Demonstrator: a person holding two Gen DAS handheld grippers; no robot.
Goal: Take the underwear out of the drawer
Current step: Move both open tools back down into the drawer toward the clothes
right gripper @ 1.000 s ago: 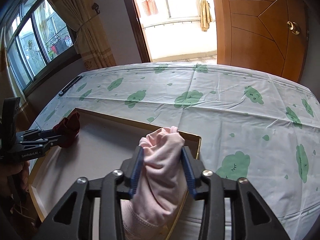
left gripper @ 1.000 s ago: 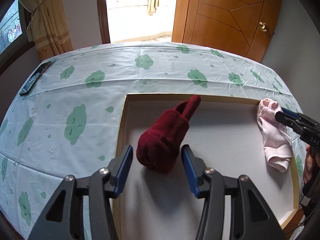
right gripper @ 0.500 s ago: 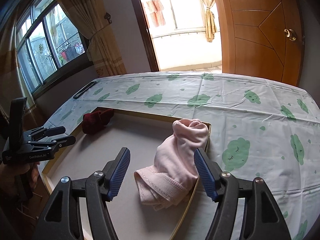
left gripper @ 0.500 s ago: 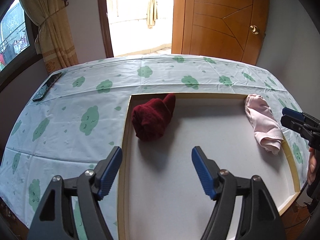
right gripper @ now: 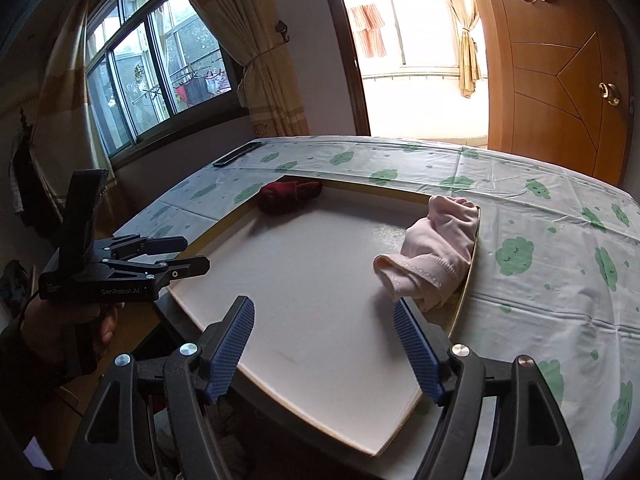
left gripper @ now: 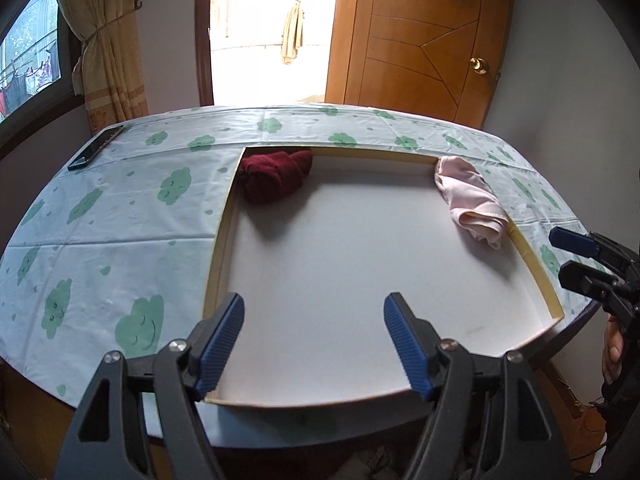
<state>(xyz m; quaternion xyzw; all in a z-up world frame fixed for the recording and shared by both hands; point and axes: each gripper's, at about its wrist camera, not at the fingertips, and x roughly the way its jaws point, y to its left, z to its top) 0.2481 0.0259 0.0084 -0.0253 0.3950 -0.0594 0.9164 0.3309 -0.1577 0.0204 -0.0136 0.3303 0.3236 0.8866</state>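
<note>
Underwear is not yet out of the drawer (left gripper: 536,264): the dark red piece (left gripper: 274,176) lies in its far left corner and the pink piece (left gripper: 472,200) slumps against its right wall. Both remain to be lifted onto the surface (left gripper: 120,216). The left hand-held gripper (left gripper: 314,340) and the right hand-held gripper (right gripper: 324,346) have just been opening; both gape empty at the drawer's near edge.

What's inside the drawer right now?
The drawer holds a dark red garment in its far left corner and a pink one against its right wall. Whatever lies under them is covered.
</note>
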